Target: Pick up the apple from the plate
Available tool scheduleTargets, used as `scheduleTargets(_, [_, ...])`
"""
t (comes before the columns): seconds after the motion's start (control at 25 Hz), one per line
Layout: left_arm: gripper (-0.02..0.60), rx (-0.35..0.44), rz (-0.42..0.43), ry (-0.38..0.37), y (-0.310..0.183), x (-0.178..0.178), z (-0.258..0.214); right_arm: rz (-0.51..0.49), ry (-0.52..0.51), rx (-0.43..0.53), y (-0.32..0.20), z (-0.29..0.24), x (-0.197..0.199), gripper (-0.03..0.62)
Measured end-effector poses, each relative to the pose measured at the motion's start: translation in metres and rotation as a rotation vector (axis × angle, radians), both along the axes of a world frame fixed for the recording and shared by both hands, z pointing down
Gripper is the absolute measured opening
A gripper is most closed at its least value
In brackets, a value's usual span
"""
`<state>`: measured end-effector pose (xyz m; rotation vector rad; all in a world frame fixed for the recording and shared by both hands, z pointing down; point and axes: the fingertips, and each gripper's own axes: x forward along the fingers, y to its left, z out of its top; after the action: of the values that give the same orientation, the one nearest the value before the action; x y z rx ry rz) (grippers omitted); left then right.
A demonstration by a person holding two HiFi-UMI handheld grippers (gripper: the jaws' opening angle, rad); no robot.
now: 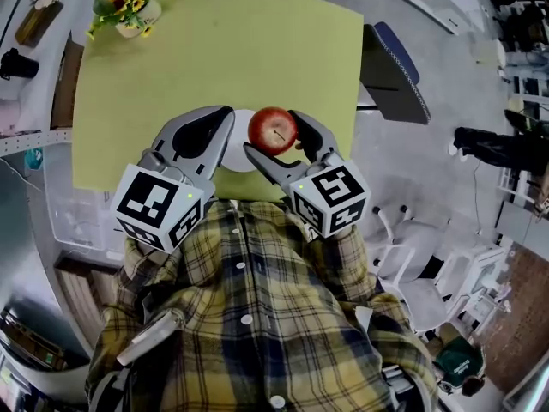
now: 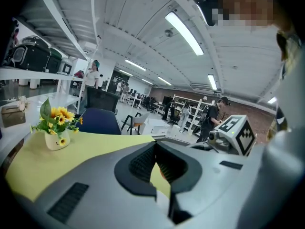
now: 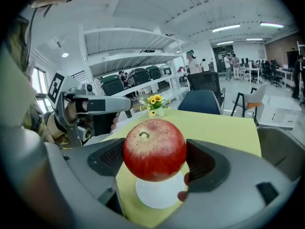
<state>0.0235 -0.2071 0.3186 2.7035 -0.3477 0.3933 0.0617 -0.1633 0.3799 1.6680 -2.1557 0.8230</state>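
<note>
A red apple point(image 1: 273, 130) point(image 3: 154, 149) sits between the jaws of my right gripper point(image 1: 277, 144) point(image 3: 153, 160), which is shut on it and holds it clear above the white plate point(image 1: 238, 156) point(image 3: 158, 193). The plate lies bare on the yellow-green table point(image 1: 214, 67) near its front edge. My left gripper point(image 1: 227, 131) point(image 2: 156, 165) hovers at the plate's left side, its jaws nearly together with nothing between them.
A white pot of sunflowers point(image 1: 130, 3) point(image 2: 57, 126) point(image 3: 156, 106) stands at the table's far left corner. A blue chair point(image 1: 396, 67) point(image 2: 98, 121) is at the table's right side. Shelving point(image 3: 128, 75) and a white chair point(image 1: 420, 264) stand around.
</note>
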Motion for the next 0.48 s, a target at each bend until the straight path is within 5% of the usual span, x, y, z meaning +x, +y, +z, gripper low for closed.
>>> scheduleTargets(0.48, [0.007, 0.027, -0.006, 0.026, 0.001, -0.002, -0.014, -0.002, 0.010, 0.112, 0.006, -0.053, -0.010, 0.390])
